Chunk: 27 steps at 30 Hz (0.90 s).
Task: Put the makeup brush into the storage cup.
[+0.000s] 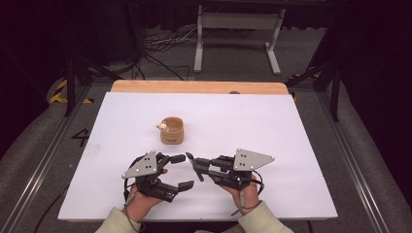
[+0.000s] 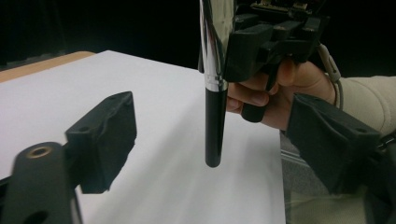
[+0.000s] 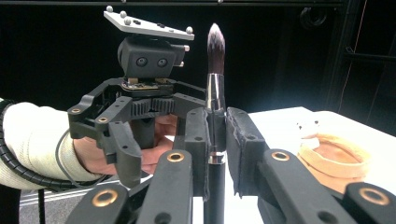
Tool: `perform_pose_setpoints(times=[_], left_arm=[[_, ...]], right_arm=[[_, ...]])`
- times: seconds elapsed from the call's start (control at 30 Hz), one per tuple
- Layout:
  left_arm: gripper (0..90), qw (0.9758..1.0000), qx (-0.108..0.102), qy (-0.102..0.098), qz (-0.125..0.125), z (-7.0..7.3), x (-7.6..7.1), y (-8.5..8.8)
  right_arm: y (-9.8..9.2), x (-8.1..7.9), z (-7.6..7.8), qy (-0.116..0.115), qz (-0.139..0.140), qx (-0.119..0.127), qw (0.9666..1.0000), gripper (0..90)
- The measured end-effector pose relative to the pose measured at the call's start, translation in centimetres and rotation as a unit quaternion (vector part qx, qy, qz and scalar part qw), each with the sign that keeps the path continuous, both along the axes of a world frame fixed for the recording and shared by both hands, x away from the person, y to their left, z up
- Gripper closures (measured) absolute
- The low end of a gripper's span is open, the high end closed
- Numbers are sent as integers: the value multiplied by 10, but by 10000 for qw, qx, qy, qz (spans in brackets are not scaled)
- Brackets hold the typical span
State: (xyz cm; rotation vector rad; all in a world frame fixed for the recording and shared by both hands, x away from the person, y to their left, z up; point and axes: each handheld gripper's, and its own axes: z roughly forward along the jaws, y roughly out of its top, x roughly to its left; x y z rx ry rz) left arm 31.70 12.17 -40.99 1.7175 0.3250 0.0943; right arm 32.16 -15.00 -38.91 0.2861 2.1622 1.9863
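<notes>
My right gripper [image 3: 215,117] is shut on a makeup brush [image 3: 215,91] and holds it upright, its dark bristles on top, silver ferrule below them and black handle hanging down. In the high view the right gripper [image 1: 195,164] sits at the front middle of the table, facing left. The left gripper [image 1: 181,171] faces it, open. In the left gripper view the brush handle [image 2: 215,121] hangs between that gripper's wide-apart jaws without touching them. A round wooden cup [image 1: 171,130] stands behind both grippers, with a small pale object [image 1: 163,127] at its rim.
A white sheet [image 1: 272,126] covers the table, with a wooden strip [image 1: 199,87] showing at the far edge. A metal stand [image 1: 238,36] and cables lie on the floor behind. The cup [image 3: 334,158] is to the right of the brush in the right gripper view.
</notes>
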Motion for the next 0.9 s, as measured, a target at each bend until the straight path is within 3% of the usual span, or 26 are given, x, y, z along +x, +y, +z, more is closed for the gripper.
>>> perform_pose_setpoints(times=[0.33, 0.8, 0.9], left_arm=[[518, 9998, 141, 153, -38, -1, -4, -4], [727, 9993, 319, 172, 70, -1, -6, -5], [780, 9992, 393, 97, 47, 0, -7, -5]], right_arm=[[7, -4, -2, -59, 119, -15, 9999, 797], [11, -5, -3, -66, 130, -65, 9999, 796], [10, -5, -4, -64, 103, -69, 9999, 796]])
